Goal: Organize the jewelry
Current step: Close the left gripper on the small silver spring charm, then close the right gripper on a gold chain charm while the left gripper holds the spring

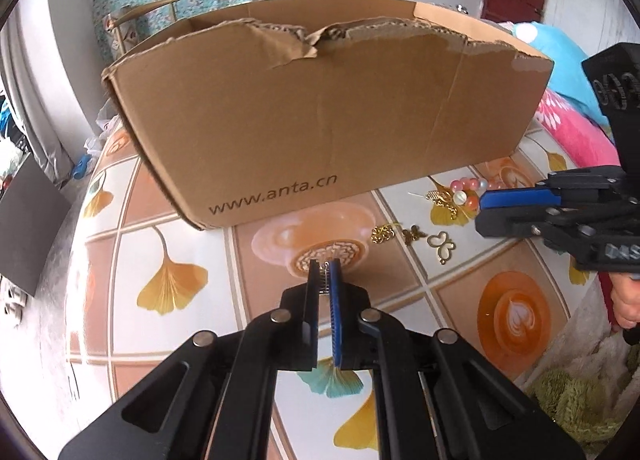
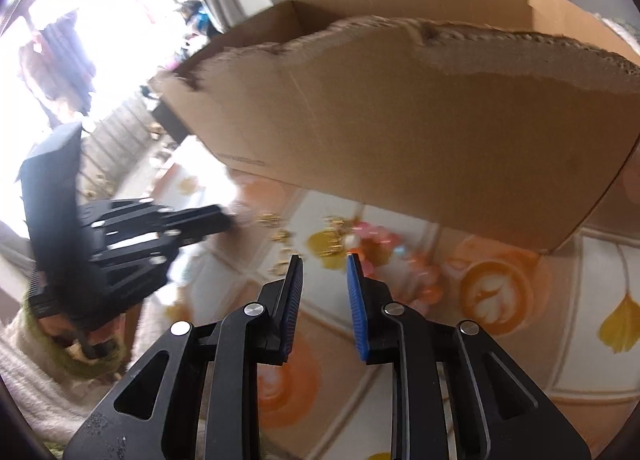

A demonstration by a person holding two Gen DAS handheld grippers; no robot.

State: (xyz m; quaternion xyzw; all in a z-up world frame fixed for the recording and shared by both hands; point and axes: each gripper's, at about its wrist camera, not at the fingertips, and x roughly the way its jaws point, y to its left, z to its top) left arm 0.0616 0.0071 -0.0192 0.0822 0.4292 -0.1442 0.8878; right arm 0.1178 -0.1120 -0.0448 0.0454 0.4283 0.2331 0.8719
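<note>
My left gripper point(image 1: 325, 270) is shut low over the patterned tablecloth point(image 1: 168, 220), with a small silvery piece of jewelry point(image 1: 323, 280) pinched between its tips. To its right lie a gold chain point(image 1: 382, 233), a small gold butterfly point(image 1: 414, 234), a white butterfly pendant point(image 1: 441, 246), a gold brooch point(image 1: 438, 196) and a pink bead bracelet point(image 1: 468, 188). My right gripper point(image 1: 480, 214) hovers by the beads. In the blurred right wrist view it point(image 2: 322, 260) stands open and empty, just short of the pink beads point(image 2: 372, 238) and gold pieces point(image 2: 330, 246). The left gripper point(image 2: 230, 218) shows at the left.
A torn open cardboard box point(image 1: 320, 108) marked www.anta.cn stands just behind the jewelry and fills the far side point(image 2: 400, 120). Pink and blue bedding point(image 1: 568, 116) lies at the right. A green fuzzy sleeve point(image 1: 576, 404) is at the lower right, a chair point(image 1: 136, 20) beyond the box.
</note>
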